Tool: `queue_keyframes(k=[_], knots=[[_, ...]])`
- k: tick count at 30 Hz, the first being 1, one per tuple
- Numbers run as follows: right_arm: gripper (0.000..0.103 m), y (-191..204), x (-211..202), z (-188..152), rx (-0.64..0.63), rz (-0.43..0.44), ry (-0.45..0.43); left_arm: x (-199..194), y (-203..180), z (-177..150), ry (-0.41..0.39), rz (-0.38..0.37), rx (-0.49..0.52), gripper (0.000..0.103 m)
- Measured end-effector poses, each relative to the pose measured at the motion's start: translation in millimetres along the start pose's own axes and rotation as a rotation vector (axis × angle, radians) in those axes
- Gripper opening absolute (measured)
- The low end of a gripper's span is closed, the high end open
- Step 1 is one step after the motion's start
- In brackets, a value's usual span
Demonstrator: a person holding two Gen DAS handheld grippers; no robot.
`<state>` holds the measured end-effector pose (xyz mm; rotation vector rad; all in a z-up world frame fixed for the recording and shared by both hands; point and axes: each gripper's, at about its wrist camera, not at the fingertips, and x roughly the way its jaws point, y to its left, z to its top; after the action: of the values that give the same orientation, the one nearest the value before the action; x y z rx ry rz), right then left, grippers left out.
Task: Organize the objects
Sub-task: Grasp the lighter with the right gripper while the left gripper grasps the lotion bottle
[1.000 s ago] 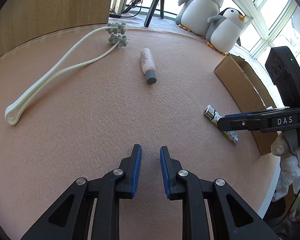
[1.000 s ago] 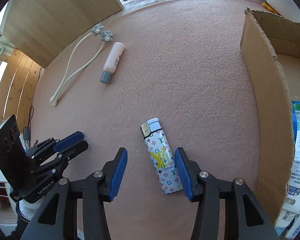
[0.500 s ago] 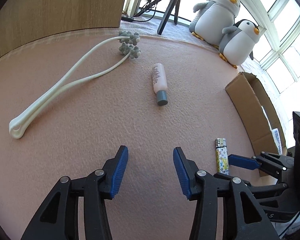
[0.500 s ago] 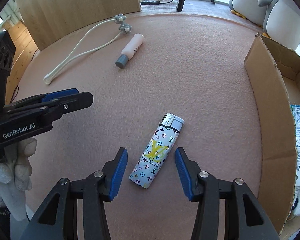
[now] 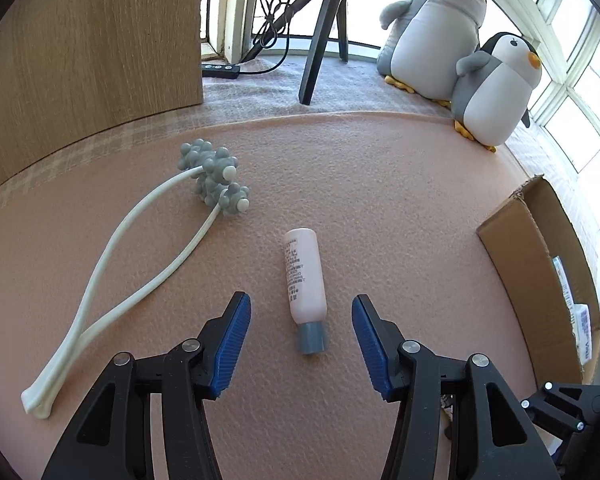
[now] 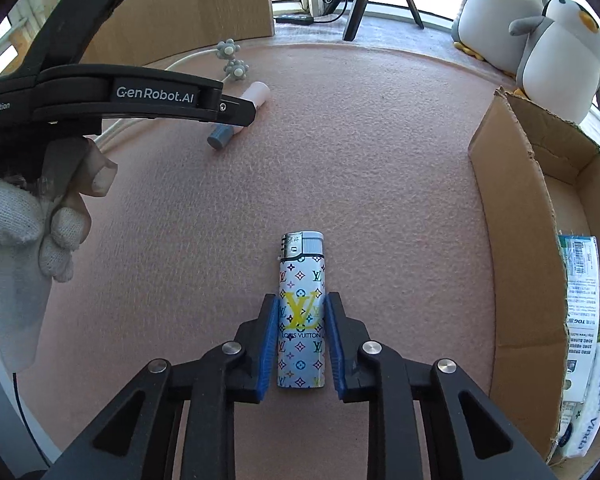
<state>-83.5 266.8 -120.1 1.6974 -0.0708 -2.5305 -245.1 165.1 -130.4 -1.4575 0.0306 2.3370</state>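
Pink felt covers your tabletop; your right tool has its blue ribbed pads pressed on a glossy patterned lighter, metal cap pointing far; your left tool gapes wide around a smooth pink bottle, grey cap nearest; cardboard box stands right.

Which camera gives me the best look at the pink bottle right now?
The left wrist view. The pink bottle lies in full between the open left gripper fingers, grey cap toward the camera, label visible. In the right wrist view it sits far off, and the left gripper's arm crosses over its middle, leaving only the two ends showing.
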Motion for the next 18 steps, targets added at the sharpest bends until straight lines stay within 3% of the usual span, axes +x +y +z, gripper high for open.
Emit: queue_keyframes(k=[7,11,18], knots=[[0.021,-8.3,-0.2,-0.6,0.017,0.006,-0.012,20.4,-7.5,11.1,0.003,0.025,0.028,0.047],[0.021,-6.5,1.9,-0.4,0.001,-0.007,-0.023,22.1,-3.5,14.5,0.009,0.015,0.015,0.023],[0.021,-10.2,0.3,-3.2,0.022,0.022,-0.036,11.0,-3.1,-6.3,0.01,-0.001,0.03,0.022]])
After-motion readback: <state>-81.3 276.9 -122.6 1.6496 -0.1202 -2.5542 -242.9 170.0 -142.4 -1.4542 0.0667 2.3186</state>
